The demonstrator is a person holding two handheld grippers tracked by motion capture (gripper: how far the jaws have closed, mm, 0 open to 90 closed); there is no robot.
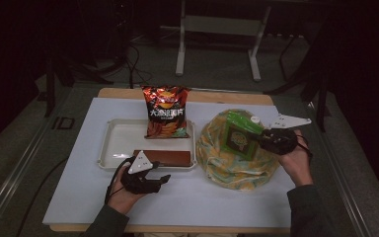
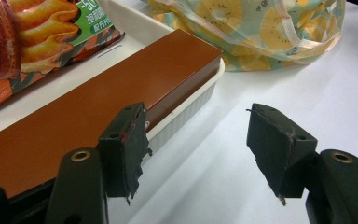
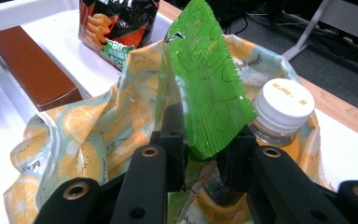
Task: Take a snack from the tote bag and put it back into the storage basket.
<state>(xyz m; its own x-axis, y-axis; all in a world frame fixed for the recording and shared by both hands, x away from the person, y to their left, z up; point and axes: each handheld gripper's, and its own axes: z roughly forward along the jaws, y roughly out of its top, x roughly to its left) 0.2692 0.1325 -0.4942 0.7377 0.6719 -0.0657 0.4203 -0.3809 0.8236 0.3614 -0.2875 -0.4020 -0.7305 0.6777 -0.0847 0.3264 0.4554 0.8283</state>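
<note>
- Right gripper (image 3: 205, 154): black jaws pinched on the lower edge of a bright green crinkled foil snack packet (image 3: 205, 88), which stands up between them over the mouth of the bag.
- Green snack packet, high view (image 1: 241, 134): lies tilted on top of the bag, held from the bag's right side by the right gripper (image 1: 268, 138).
- Soft fabric bag printed with yellow fruit slices on pale green (image 1: 227, 158): sits on the white table top (image 1: 79, 197), bunched and open at the top.
- Clear plastic bottle with a white screw cap (image 3: 283, 103): upright inside the bag, just beside the green packet.
- Left gripper (image 2: 196, 144): jaws wide apart, holding nothing, low over the table left of the bag.
- Long flat brown rectangular box (image 2: 98, 107): left of the bag, lying along the near rim of the tray; the gripper's one jaw is just beside it.
- Shallow white rectangular plastic tray (image 1: 113, 143): left of the bag, close beside it.
- Red-and-black crisp bag with orange printing (image 1: 167, 112): in the tray's far part, left of the bag.
</note>
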